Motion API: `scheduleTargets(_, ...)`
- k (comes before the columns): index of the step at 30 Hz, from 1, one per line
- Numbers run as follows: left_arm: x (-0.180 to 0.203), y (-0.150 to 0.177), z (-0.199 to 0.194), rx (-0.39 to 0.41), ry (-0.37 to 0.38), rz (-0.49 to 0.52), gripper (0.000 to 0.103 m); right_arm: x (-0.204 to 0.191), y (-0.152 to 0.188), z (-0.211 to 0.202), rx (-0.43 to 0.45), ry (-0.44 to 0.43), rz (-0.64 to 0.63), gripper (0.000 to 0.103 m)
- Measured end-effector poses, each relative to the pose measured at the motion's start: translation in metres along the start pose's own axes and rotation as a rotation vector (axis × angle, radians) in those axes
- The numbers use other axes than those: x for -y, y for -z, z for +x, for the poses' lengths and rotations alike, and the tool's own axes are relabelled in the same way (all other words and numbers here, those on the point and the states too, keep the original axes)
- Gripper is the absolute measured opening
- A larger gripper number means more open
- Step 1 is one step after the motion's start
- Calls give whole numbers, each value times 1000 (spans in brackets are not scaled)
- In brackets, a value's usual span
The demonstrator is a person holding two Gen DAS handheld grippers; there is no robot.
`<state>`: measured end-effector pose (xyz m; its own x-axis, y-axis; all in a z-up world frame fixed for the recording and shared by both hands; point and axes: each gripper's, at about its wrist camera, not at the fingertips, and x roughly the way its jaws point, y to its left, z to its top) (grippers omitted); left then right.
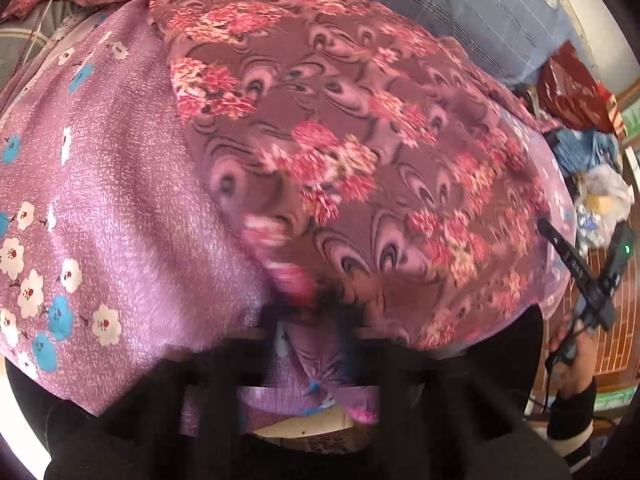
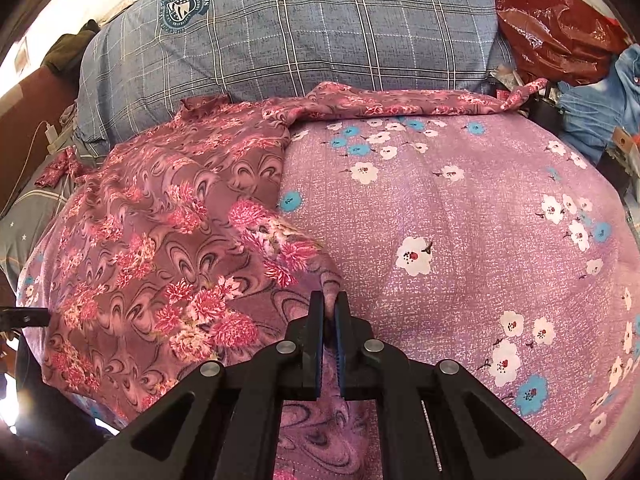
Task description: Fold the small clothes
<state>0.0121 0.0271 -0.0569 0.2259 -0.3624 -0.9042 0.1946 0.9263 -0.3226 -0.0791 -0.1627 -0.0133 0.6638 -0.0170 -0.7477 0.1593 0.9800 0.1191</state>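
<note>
right tool [image 2: 329, 312] pinches the crumpled maroon floral garment [image 2: 160, 216].

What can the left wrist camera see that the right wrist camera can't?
Only the left wrist view shows the person's hand holding the other tool's handle, and a white plastic bag. Its own tool is blurred and mostly covered by cloth.

Only the right wrist view shows the right tool shut on a fold of the floral garment, the round crest on the blue plaid pillow, and a white charger cable.

Both show the floral garment, the purple flowered bedsheet and the red plastic bag.
</note>
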Motion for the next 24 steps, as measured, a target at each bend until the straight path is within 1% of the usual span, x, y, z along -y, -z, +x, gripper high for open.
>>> scheduleTargets(2, -7, -2, -5, 10, 31, -37, 2, -2, 0, -3, 7, -5, -2, 4)
scheduleTargets(3, -8, -3, -14, 30, 29, -35, 2, -1, -1, -6, 13, -15, 5, 4)
scheduleTargets(4, -9, -3, -26, 54, 38, -35, 2, 0, -3, -12, 23, -43, 24, 4)
scheduleTargets(5, -12, -2, -44, 88, 71, -41, 2, 1, -5, -19, 35, -73, 44, 4)
scheduleTargets(6, -12, -1, -61, 117, 107, -48, 2, 2, -8, -30, 52, -122, 75, 4)
scheduleTargets(7, -12, -1, -81, 148, 124, -51, 2, 2, -11, -40, 68, -162, 94, 4)
scheduleTargets(8, -9, -4, -104, 198, 90, -37, 2, 1, -14, -54, 92, -210, 109, 4)
scheduleTargets(9, -8, -5, -122, 239, 32, -24, 2, -2, -16, -66, 113, -245, 111, 4)
scheduleTargets(10, -10, -8, -132, 252, -31, -27, 2, -5, -17, -73, 124, -258, 106, 4)
scheduleTargets(11, -18, -12, -137, 243, -56, -40, 3, -8, -18, -77, 127, -271, 103, 4)
scheduleTargets(13, -31, -14, -129, 220, -65, -62, 3, -13, -16, -71, 105, -281, 106, 4)
scheduleTargets(14, -40, -16, -118, 204, -124, -86, 4, -13, -12, -60, 75, -256, 105, 4)
scheduleTargets(15, -50, -15, -108, 181, -178, -104, 9, -13, -7, -49, 40, -232, 108, 4)
scheduleTargets(16, -55, -12, -101, 165, -192, -113, 17, -13, -2, -39, 3, -214, 111, 4)
scheduleTargets(17, -70, -7, -95, 150, -188, -141, 21, -11, 6, -24, -57, -189, 118, 4)
scheduleTargets(18, -82, -4, -87, 138, -181, -170, 28, -8, 11, -16, -90, -179, 123, 4)
scheduleTargets(19, -86, -3, -82, 128, -178, -183, 31, -6, 15, -10, -116, -168, 125, 4)
scheduleTargets(21, -95, -3, -70, 104, -175, -188, 32, -5, 18, -8, -125, -151, 119, 4)
scheduleTargets(22, -91, -4, -67, 100, -173, -189, 37, -5, 16, -10, -118, -143, 112, 4)
scheduleTargets(23, -89, -9, -60, 94, -156, -182, 41, -5, 13, -12, -112, -146, 113, 7)
scheduleTargets(24, -88, -9, -56, 94, -139, -165, 52, -5, 10, -13, -106, -151, 119, 10)
